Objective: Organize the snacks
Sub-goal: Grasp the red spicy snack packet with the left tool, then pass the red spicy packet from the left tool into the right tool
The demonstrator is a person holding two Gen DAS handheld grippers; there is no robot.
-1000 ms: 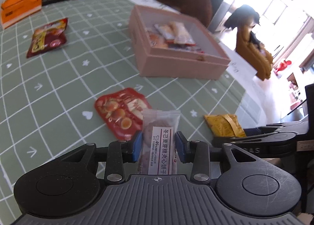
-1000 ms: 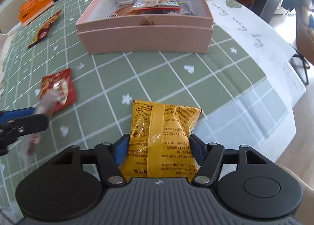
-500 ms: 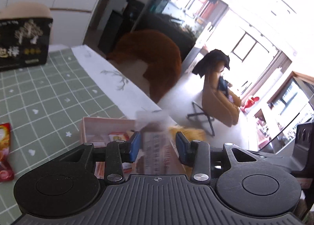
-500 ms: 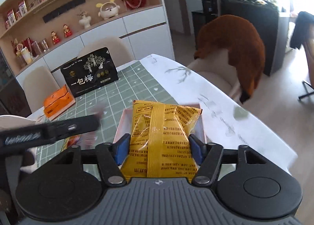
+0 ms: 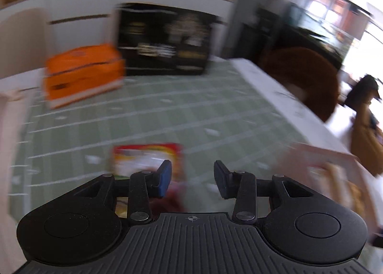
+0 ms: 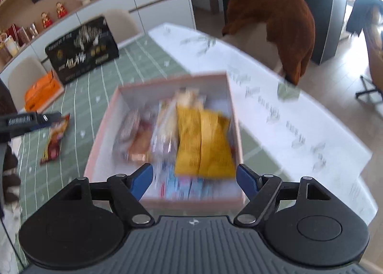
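While the right gripper [image 6: 194, 179] hung above the shallow pink cardboard box [image 6: 100, 140], its blue-padded jaws were opening and nothing was pressed between them; the crinkled yellow foil snack packet [image 6: 203, 142] showed in the gap but lay free in the box, on top of the other wrapped snacks [image 6: 153, 137], toward the box's right wall. It seemed very light and soft, a pillow of film with air inside, so it would bend and slide more than resist, and whatever was inside could probably crush.

Further out on the green checked tablecloth [image 6: 71, 190], a red and yellow snack sachet [image 6: 55, 138] lay flat, left of the box and apart from it. The left gripper [image 5: 192, 178] pointed at this same sachet [image 5: 147, 162], with its jaws apart and holding nothing; the sachet was on the cloth beyond the fingertips, not between the pads. The left wrist view was much blurred, so I could not read the sachet's print.

In my judgement this sachet was the next thing to take. Being thin, flat and glossy, it would be slippery and hard to lift from the cloth; a pinch across its narrow width near one sealed end seemed safest. Behind stood a black printed carton [image 6: 81, 55] and an orange box [image 6: 43, 91].
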